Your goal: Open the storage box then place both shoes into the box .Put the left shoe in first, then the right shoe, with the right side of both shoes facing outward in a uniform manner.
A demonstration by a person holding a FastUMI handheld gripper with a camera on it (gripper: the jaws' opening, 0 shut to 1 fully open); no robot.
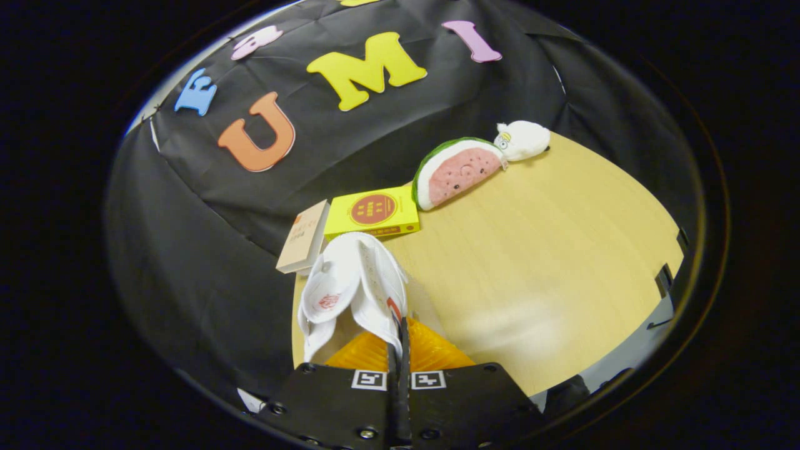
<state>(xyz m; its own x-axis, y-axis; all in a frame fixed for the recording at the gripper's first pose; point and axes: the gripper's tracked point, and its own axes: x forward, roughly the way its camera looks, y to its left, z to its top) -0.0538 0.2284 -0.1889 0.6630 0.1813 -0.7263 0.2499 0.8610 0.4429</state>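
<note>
Gripping white shoe [353,281] | fingers [392,350] pinching its edge | table [550,262] open rightward

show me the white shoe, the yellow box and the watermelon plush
white shoe [350,281], gripper view, on its upper
yellow box [373,212], gripper view, on its printed face
watermelon plush [459,172], gripper view, on its pink face

Watermelon plush [456,172]; white plush [522,139] — two books [373,213]

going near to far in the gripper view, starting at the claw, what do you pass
claw, shut on the white shoe above the orange box → yellow box → watermelon plush → white plush toy at the table's far edge
</note>
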